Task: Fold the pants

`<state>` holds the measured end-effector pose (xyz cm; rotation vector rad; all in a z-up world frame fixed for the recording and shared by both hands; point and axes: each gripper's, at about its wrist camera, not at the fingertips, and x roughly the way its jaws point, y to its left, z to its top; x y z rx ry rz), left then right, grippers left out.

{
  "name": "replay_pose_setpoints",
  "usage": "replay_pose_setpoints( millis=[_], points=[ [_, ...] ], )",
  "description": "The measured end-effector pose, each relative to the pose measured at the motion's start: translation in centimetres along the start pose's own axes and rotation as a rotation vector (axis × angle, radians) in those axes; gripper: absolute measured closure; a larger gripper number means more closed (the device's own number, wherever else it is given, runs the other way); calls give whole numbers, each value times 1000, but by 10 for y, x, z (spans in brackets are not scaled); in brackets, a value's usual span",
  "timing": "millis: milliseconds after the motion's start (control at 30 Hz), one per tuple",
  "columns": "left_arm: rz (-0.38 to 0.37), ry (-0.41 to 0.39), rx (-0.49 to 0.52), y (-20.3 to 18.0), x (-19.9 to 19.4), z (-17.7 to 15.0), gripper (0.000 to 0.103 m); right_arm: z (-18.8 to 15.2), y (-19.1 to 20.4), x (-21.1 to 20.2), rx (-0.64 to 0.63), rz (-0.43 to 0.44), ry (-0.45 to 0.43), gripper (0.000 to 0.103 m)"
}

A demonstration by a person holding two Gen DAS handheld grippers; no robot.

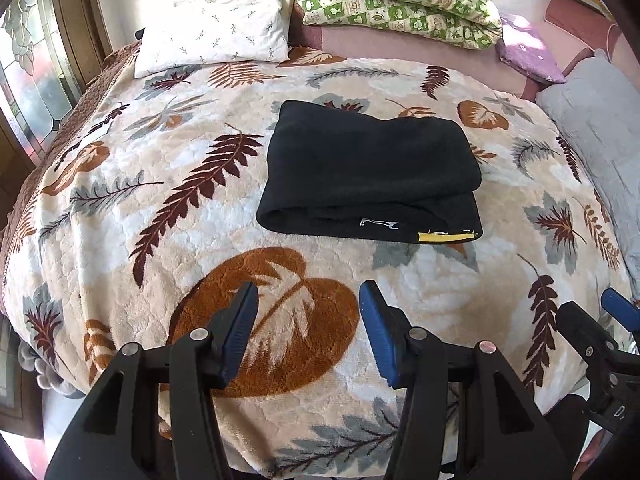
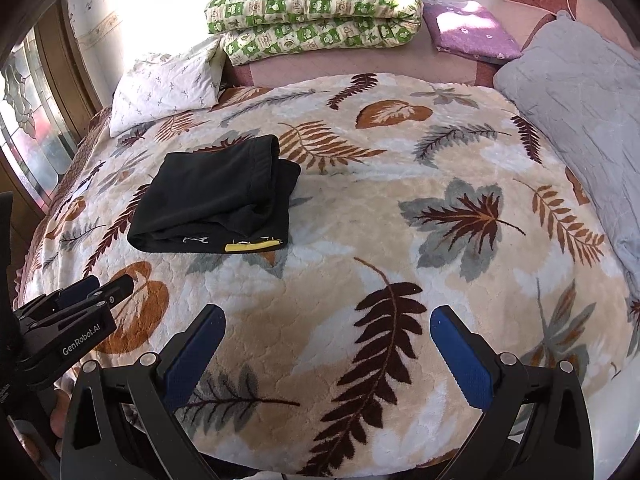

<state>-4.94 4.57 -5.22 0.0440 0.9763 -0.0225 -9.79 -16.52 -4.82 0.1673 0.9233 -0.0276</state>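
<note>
Pants (image 1: pixel 370 172) look fully folded — compact black stack mid-bed, far from both tongs. Left tongs (image 1: pixel 308 332) & right tongs (image 2: pixel 326 354) gape open, holding nothing. Prob done — maybe just a tidy.

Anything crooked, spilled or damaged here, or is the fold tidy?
Nothing stands out. The folded black pants lie as a compact bundle on the leaf-patterned fleece blanket; left gripper and right gripper are open and apart from it.
</note>
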Motion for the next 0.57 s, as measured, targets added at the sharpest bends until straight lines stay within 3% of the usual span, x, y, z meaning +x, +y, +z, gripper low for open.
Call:
replay_pose_setpoints(
  millis=[233,567],
  points=[
    [-3,-22,-1,0,-5,4,52,1,-1,2,5,1,13,0],
    [-11,6,-13,0,-1,5,52,2,-2,7,5,1,28,0]
  ],
)
